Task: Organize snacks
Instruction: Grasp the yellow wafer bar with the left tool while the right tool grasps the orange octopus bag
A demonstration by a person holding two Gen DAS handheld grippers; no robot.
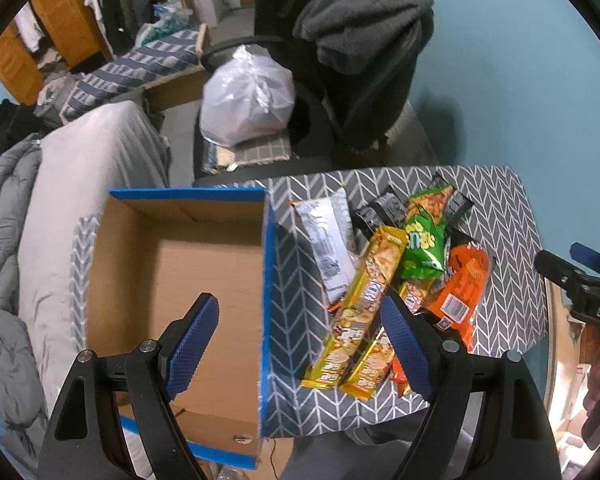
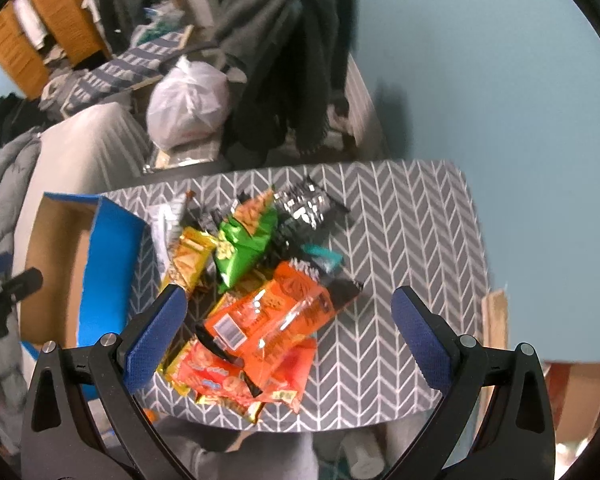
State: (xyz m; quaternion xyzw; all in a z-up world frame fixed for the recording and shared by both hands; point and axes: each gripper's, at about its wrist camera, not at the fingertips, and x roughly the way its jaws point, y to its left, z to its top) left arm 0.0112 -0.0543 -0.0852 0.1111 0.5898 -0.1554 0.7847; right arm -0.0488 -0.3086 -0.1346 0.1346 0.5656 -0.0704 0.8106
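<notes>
Grey herringbone cloth covers the table (image 2: 400,240); a pale blue wall stands behind it and a cluttered bedroom lies to the left.

Status: task judged at or near its start. No snack is seen inside the box.

Near field: left hand-held gripper (image 1: 300,344) has its jaws spread wide and holds nothing; it hangs over the right wall of the box, with one blue pad over the box floor and the other over the pile's near edge. Right hand-held gripper (image 2: 290,334) is likewise wide open and empty, above the near end of the pile.

Mid field: snack pile sits in 1 heap on the table, just beside the box. Nearest are the orange packets (image 2: 268,320), overlapping one another. 2 long yellow cracker sleeves (image 1: 360,308) lie side by side at the left edge of the heap. A green bag (image 1: 424,244) rests on top toward the middle. Silver and black wrappers (image 2: 304,204) lie at the far side.

Cardboard box (image 1: 172,280), blue-taped on its rim, stands open at the table's left; the visible floor is bare.

Far field: a chair carries a white plastic bag (image 1: 248,96) and dark clothing.

Remaining, by judgement: the entire pile is still to be sorted, presumably into the box.
</notes>
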